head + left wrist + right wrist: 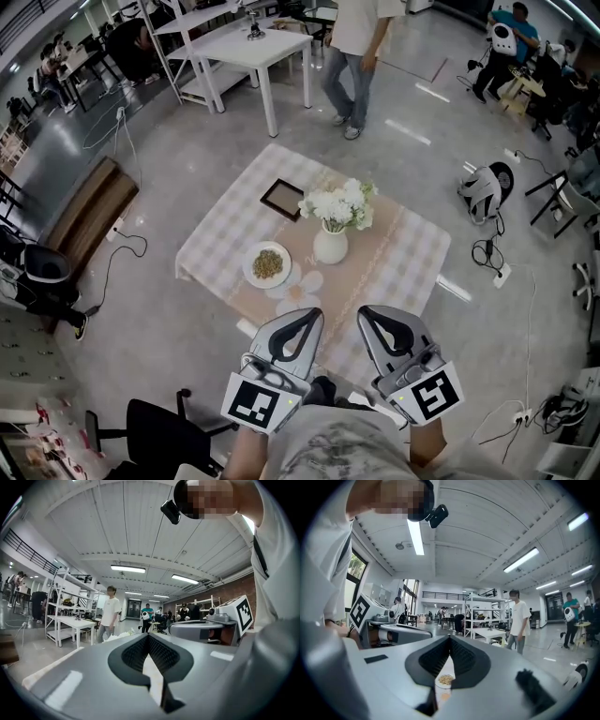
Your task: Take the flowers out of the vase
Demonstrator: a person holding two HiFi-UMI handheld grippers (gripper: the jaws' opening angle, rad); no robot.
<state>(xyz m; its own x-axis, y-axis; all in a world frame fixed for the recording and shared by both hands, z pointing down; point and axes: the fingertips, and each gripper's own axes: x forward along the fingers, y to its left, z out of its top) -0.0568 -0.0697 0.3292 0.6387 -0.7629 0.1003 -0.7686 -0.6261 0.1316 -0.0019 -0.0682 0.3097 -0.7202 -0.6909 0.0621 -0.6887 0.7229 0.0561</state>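
Observation:
White flowers (pixel 337 204) stand upright in a white vase (pixel 330 247) near the middle of a low table with a checked cloth (pixel 220 234). My left gripper (pixel 305 315) and right gripper (pixel 367 312) hover side by side just short of the table's near edge, both pointing toward the vase and well apart from it. In the left gripper view the left gripper (pixel 148 635) has its jaws pressed together with nothing between them, and a bit of the flowers (pixel 112 638) peeks over its edge. The right gripper (pixel 450 638) is likewise shut and empty.
A plate of grains (pixel 267 263) and a dark square tray (pixel 281 199) lie left of the vase. A person (pixel 356 56) stands beyond the table by a white table (pixel 253 47). A black chair (pixel 159 431) is at my lower left, with cables (pixel 492 258) on the floor at the right.

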